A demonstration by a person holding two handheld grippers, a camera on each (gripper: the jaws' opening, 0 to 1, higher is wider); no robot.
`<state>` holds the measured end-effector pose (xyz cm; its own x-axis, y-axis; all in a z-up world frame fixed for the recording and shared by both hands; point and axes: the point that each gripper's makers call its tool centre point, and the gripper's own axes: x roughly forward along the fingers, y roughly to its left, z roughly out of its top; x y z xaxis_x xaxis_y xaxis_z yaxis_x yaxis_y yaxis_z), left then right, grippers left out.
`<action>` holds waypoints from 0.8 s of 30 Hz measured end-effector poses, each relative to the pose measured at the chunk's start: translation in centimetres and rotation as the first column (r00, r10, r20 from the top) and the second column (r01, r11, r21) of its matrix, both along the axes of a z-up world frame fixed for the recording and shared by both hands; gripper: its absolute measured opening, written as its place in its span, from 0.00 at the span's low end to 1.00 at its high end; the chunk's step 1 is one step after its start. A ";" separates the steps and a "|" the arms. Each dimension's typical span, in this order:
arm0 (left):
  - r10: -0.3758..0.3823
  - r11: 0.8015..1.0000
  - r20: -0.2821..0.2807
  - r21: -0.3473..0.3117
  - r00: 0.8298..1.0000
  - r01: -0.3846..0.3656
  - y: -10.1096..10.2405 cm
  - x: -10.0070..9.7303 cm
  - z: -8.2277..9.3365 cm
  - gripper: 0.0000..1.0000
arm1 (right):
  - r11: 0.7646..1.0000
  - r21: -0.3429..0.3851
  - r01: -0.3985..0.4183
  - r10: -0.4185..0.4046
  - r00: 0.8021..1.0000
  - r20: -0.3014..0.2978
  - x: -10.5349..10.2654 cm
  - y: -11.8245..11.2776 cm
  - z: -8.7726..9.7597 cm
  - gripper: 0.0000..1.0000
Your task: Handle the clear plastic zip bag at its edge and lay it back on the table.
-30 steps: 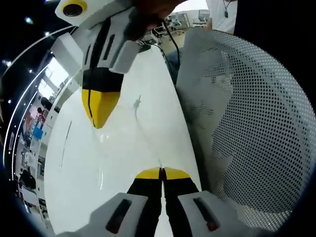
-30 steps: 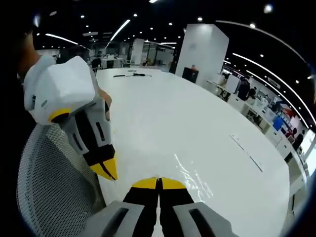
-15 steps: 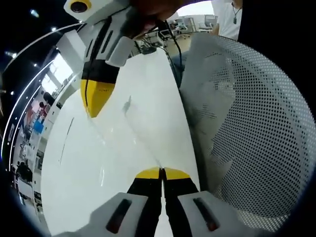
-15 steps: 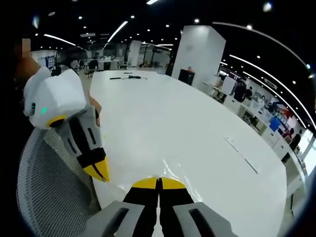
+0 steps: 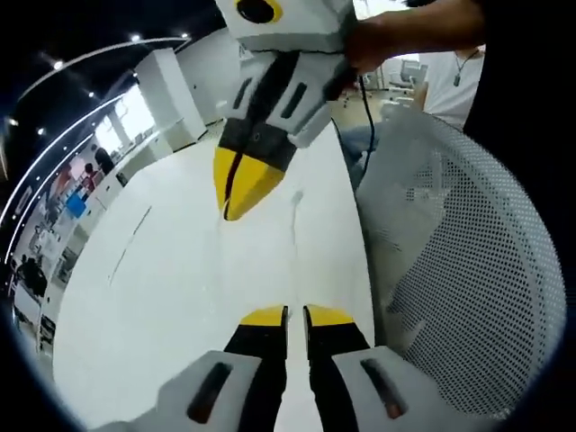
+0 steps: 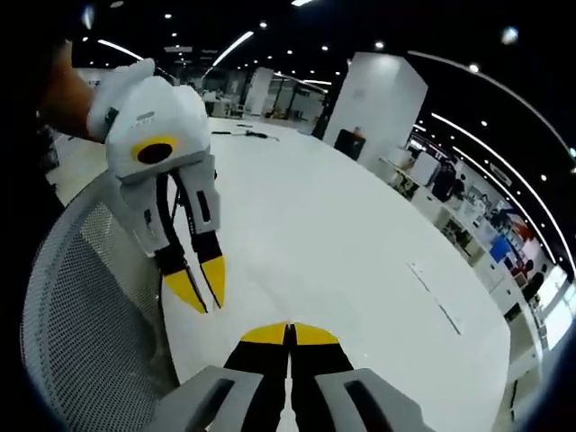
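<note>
Zip bag (image 5: 270, 252): one, faint, between left tongs (image 5: 288, 312) and right tongs (image 6: 290, 328), one table (image 5: 153, 297).

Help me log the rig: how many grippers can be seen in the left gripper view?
2: the left gripper rises from the bottom, jaws slightly apart; the right gripper reaches down from the top over the white table, jaws together.

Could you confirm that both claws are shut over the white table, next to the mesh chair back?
Not quite: the left claw is slightly open, with a gap between its yellow tips, as the left gripper view shows. The right claw is shut, and both are over the white table, next to the mesh chair back.
</note>
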<state>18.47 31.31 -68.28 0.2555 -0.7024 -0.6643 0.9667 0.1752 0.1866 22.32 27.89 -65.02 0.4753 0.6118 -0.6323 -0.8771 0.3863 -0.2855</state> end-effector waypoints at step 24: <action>0.225 0.953 -0.026 -0.203 0.974 -0.226 4.6 -0.7 5.1 0.21 | 0.987 -0.097 -0.128 0.135 0.988 0.069 0.9 2.6 -2.0 0.00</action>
